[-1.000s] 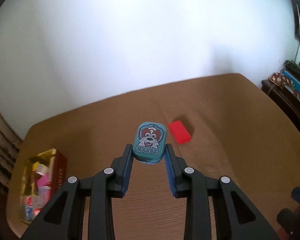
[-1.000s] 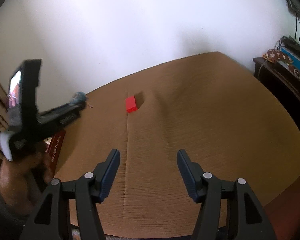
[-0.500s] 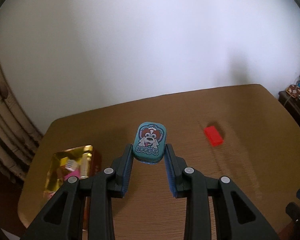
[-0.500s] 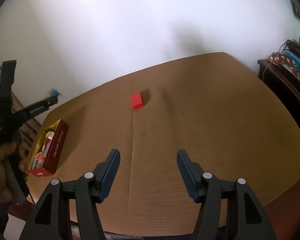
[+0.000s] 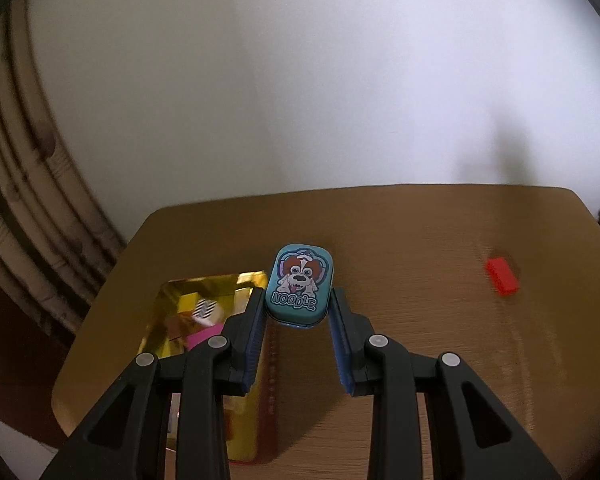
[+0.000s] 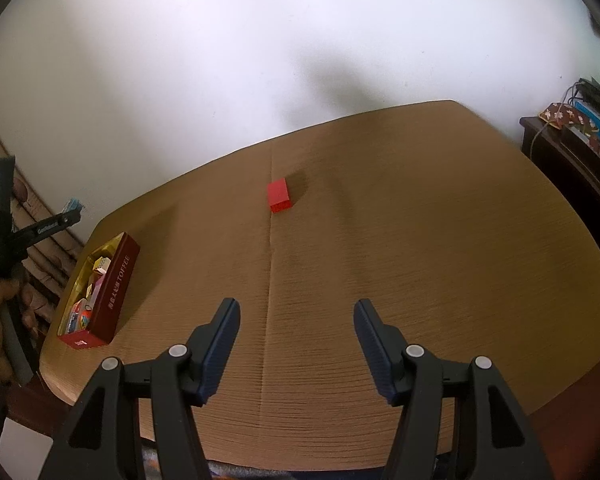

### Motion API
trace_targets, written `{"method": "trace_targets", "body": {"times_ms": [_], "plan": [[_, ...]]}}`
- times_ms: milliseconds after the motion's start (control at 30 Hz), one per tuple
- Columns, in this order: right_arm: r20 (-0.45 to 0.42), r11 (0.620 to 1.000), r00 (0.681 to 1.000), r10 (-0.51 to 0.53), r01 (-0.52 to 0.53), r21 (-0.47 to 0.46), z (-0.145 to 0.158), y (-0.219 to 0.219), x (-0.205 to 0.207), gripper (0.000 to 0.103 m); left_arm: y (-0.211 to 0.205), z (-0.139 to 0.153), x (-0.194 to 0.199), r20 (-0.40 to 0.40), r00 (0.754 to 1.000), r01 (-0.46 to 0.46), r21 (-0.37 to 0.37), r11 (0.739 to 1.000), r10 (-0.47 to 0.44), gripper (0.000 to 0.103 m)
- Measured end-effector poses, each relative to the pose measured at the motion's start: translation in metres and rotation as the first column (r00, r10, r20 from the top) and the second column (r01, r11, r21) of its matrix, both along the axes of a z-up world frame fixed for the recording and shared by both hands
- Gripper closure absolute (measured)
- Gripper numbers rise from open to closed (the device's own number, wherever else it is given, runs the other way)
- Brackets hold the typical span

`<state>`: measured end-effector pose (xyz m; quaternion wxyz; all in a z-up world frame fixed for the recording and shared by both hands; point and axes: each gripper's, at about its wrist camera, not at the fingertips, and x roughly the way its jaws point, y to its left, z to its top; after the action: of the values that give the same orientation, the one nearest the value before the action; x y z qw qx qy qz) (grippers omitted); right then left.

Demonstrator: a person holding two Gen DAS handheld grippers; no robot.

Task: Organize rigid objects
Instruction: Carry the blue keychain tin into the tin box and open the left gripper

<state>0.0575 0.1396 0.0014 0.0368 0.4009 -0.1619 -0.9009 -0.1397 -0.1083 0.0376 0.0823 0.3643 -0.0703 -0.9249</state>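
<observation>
The left tool, carrying the teal dog-print tin, has swung leftward across the tabletop. The open toffee box now lies just beneath it at the left, where before it sat at the far left edge. The red block has slid to the far right of its view.

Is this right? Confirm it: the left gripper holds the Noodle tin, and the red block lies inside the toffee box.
Not quite. The left gripper does hold the Noodle tin, but the red block lies on the bare table, apart from the toffee box, as the right wrist view shows.
</observation>
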Motion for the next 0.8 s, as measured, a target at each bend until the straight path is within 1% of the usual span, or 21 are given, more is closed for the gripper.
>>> {"method": "trace_targets", "body": {"times_ms": [67, 200, 333, 467, 567, 667, 800], "plan": [[0.006, 1.0, 1.0, 0.005, -0.005, 0.0, -0.002, -0.001, -0.001, 0.042, -0.016, -0.002, -0.002, 0.006, 1.0, -0.028, 0.003, 1.0, 0.028, 0.075], [0.01, 1.0, 1.0, 0.007, -0.007, 0.001, -0.003, -0.002, -0.001, 0.042, -0.055, -0.013, -0.006, 0.049, 0.995, -0.092, 0.058, 0.994, 0.089, 0.075], [0.013, 1.0, 1.0, 0.01, -0.011, 0.009, -0.004, -0.004, -0.002, 0.042, -0.088, -0.024, -0.005, 0.088, 0.987, -0.145, 0.088, 0.985, 0.138, 0.075], [0.025, 1.0, 0.999, 0.02, -0.02, 0.012, -0.006, -0.005, -0.004, 0.042, -0.119, -0.032, -0.004, 0.115, 0.979, -0.181, 0.12, 0.976, 0.167, 0.075], [0.027, 0.999, 0.999, 0.026, -0.026, 0.02, -0.007, -0.006, -0.005, 0.042, -0.127, -0.036, -0.001, 0.133, 0.975, -0.196, 0.143, 0.97, 0.177, 0.075], [0.029, 1.0, 0.999, 0.024, -0.024, 0.014, -0.008, -0.004, -0.006, 0.042, -0.14, -0.042, -0.004, 0.157, 0.968, -0.221, 0.151, 0.964, 0.197, 0.075], [0.038, 1.0, 0.999, 0.02, -0.021, 0.007, -0.011, -0.001, -0.006, 0.042, -0.161, -0.059, -0.01, 0.204, 0.955, -0.254, 0.2, 0.946, 0.213, 0.075]]}}
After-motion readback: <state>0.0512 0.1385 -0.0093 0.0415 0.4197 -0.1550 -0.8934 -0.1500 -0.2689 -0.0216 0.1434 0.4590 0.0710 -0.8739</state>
